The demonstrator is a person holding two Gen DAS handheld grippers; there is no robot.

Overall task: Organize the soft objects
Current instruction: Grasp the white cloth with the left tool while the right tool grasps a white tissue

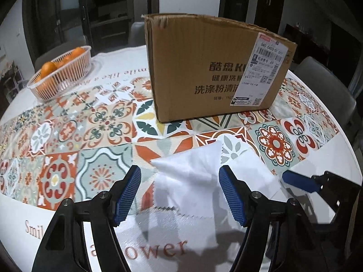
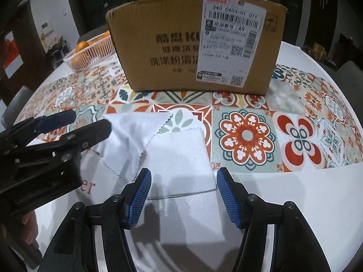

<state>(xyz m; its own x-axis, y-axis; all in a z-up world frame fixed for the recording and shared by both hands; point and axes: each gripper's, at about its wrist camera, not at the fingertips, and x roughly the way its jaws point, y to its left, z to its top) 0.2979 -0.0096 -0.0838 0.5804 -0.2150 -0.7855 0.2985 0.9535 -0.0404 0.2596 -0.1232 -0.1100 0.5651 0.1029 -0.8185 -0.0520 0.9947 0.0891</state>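
Observation:
A white cloth with zigzag edges [image 1: 188, 176] lies crumpled on the patterned tablecloth, partly over a flat white folded cloth [image 1: 251, 172]. In the right wrist view the zigzag cloth [image 2: 127, 136] is left of centre and the folded cloth [image 2: 179, 158] lies straight ahead. My left gripper [image 1: 180, 192] is open, its fingers on either side of the zigzag cloth just above it. My right gripper [image 2: 183, 192] is open over the near edge of the folded cloth. Each gripper shows in the other's view: the right one [image 1: 301, 182], the left one [image 2: 59, 122].
A brown cardboard box [image 1: 211, 68] with a shipping label stands behind the cloths, also in the right wrist view [image 2: 195, 45]. A white plastic basket [image 1: 60, 74] of oranges sits at the far left. Chairs stand around the round table's edge [image 1: 349, 136].

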